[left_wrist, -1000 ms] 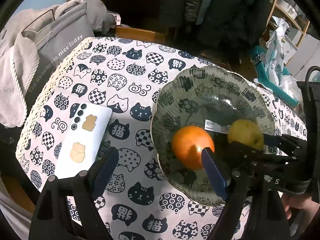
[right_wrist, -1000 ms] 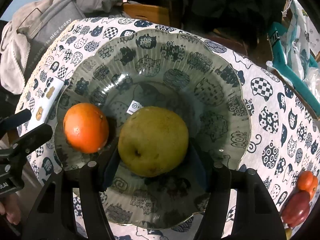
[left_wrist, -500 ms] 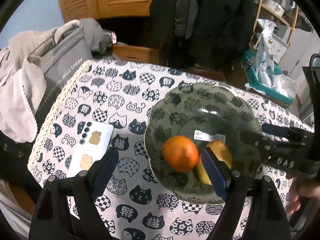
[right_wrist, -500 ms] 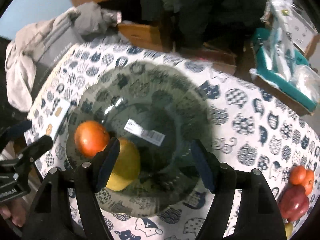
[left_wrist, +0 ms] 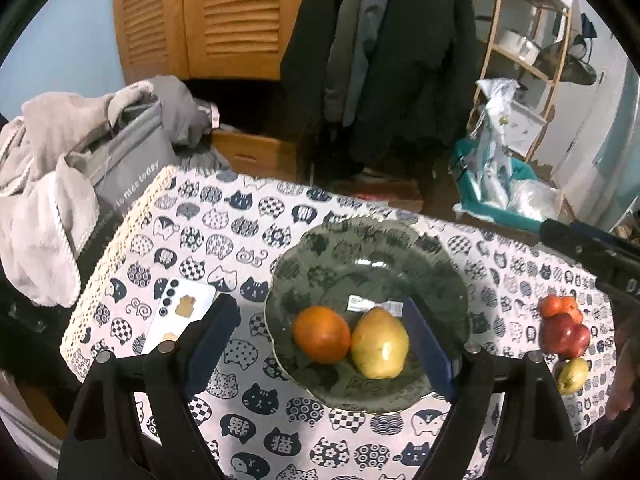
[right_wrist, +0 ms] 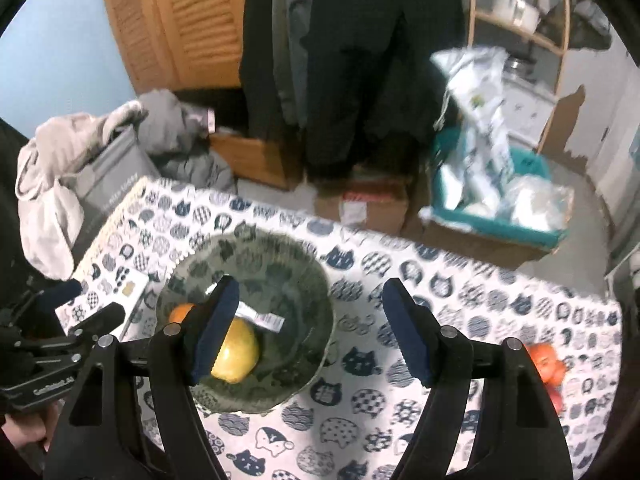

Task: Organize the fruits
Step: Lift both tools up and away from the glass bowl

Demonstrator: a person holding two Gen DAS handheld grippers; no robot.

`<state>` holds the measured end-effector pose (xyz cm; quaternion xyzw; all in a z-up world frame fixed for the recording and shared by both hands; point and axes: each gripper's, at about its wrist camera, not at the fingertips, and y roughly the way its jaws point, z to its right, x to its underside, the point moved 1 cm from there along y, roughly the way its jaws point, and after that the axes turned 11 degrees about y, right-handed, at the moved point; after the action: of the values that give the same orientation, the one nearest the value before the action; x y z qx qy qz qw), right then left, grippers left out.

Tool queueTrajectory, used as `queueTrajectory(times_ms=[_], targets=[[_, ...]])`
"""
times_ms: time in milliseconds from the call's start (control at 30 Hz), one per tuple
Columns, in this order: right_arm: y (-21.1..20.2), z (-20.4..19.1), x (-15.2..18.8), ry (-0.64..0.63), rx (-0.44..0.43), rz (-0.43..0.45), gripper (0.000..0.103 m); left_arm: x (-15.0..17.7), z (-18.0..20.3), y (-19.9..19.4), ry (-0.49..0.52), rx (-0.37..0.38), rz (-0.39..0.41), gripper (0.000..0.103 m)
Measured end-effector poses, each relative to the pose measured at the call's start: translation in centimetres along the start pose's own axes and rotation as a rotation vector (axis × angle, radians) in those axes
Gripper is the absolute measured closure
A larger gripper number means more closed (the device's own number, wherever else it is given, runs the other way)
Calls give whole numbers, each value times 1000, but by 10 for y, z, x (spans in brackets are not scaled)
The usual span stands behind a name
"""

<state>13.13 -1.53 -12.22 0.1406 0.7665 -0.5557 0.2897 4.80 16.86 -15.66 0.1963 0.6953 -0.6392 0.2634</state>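
Observation:
A dark glass plate (left_wrist: pixel 360 256) sits on the cat-print tablecloth and holds an orange (left_wrist: pixel 321 334) with a yellow pear (left_wrist: pixel 380 342) touching its right side. My left gripper (left_wrist: pixel 320 308) hangs open well above them, holding nothing. In the right wrist view the plate (right_wrist: pixel 280 256) lies lower left, with the pear (right_wrist: pixel 236 354) and orange (right_wrist: pixel 180 314) partly behind my left finger. My right gripper (right_wrist: pixel 312 292) is high over the plate; its jaws are opening and nothing is between them. Loose fruit lies right of the plate: small orange fruits (left_wrist: pixel 558 306), a red apple (left_wrist: pixel 564 334), a small yellow-green fruit (left_wrist: pixel 574 374).
A white phone (left_wrist: pixel 176 316) lies left of the plate near the table's lace edge. A grey bag (left_wrist: pixel 120 172) draped with clothes stands beyond the left edge. A teal box of bags (left_wrist: pixel 504 200) and cartons are on the floor behind the table. A hand (left_wrist: pixel 624 384) shows at far right.
The right gripper has let go of the pear, which now lies in the plate against the orange. Both grippers have risen, and the plate looks smaller and farther away.

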Motion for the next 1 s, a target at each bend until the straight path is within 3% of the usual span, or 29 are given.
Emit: queueTrajectory(times_ms=[667,1000], targets=[[-146,22,-3,-40,28,311,22,-32,28,-109,67,-53,263,0],[-189,52,13,-32,92,409,22,-39,53,-131,108,-50,319,0]])
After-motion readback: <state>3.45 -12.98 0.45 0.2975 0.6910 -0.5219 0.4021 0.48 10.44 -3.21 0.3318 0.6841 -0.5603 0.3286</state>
